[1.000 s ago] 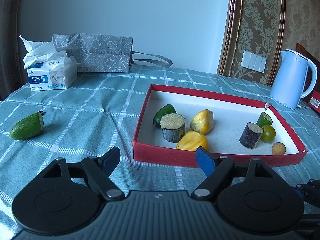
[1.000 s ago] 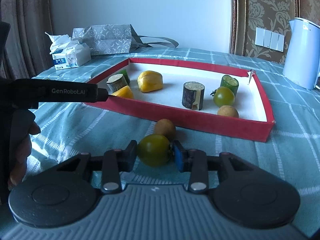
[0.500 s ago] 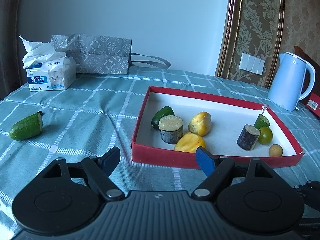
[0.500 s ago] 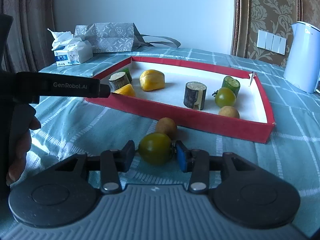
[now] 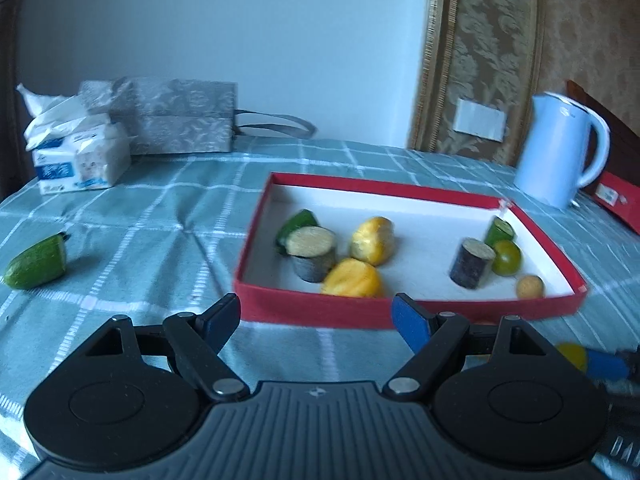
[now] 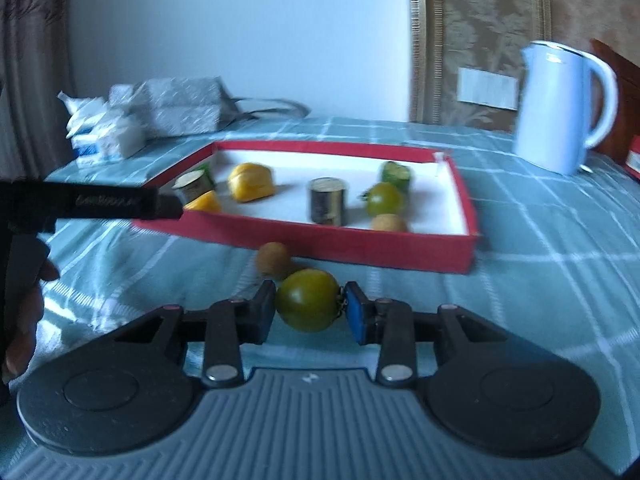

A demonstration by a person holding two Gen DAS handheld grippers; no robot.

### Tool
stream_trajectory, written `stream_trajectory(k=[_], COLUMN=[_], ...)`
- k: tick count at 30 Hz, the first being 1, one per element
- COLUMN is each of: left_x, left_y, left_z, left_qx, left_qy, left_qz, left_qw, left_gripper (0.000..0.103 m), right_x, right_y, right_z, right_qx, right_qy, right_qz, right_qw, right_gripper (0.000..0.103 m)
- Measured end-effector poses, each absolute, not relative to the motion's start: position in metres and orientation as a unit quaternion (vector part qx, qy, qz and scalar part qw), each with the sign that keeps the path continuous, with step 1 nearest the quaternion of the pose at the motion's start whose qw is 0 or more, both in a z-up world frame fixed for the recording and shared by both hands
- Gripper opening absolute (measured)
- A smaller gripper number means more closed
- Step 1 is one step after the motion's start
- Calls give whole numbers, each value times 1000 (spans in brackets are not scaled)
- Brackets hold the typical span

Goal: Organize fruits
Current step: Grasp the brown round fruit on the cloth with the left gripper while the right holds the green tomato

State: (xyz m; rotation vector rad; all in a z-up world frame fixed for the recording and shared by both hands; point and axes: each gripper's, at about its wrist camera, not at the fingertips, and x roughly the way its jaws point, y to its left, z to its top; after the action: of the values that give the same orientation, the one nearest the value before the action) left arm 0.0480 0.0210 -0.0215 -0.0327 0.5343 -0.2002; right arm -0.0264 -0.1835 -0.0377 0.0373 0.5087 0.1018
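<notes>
A green tomato [image 6: 308, 306] sits between the pads of my right gripper [image 6: 309, 312]; its jaws are closing, and both pads touch the fruit just above the checked cloth. A small brown round fruit [image 6: 274, 260] lies right behind it, in front of the red box [image 6: 360, 246]. The box holds yellow pieces [image 5: 372, 240], dark cylinders [image 5: 314, 254], cucumber pieces, another green tomato [image 5: 506, 258] and a brown fruit [image 5: 530, 286]. My left gripper [image 5: 316, 318] stands open and empty before the box's near wall [image 5: 360, 314]. A cucumber half [image 5: 36, 262] lies far left on the cloth.
A pale blue kettle [image 5: 560, 152] stands at the back right beside a red item [image 5: 620, 200]. A tissue pack [image 5: 76, 160] and a grey bag [image 5: 176, 120] sit at the back left. A hand [image 6: 20, 320] holds the left gripper at the right wrist view's left edge.
The right gripper's pads loosened slightly around the green tomato, then pressed on it again, while the gripper shifted right; the brown fruit now sits further left. The left view has drifted slightly.
</notes>
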Motion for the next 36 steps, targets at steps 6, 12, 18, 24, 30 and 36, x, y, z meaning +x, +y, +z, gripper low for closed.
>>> stream_trajectory(k=[6, 12, 18, 24, 30, 36], left_x=[33, 38, 38, 43, 48, 54], left_y=[-7, -26, -36, -49, -63, -70], left_z=[-24, -30, -32, -32, -36, -37], left_qx=[23, 15, 3, -2, 7, 13], left_qy=[257, 291, 299, 310, 322, 323], left_qz=[-124, -129, -137, -139, -132, -107], left_qw=[958, 948, 944, 941, 937, 940], left_gripper=[83, 83, 83, 83, 83, 83], right_x=[-22, -20, -19, -18, -19, -19], right_y=[-210, -213, -214, -217, -217, -218], right_z=[-43, -46, -47, -48, -48, -48], right_qx=[75, 86, 91, 98, 95, 92], right_qy=[265, 268, 271, 277, 277, 278], right_qz=[16, 6, 2, -2, -1, -2], right_qw=[961, 960, 958, 956, 956, 956], right_gripper=[35, 35, 35, 35, 35, 35])
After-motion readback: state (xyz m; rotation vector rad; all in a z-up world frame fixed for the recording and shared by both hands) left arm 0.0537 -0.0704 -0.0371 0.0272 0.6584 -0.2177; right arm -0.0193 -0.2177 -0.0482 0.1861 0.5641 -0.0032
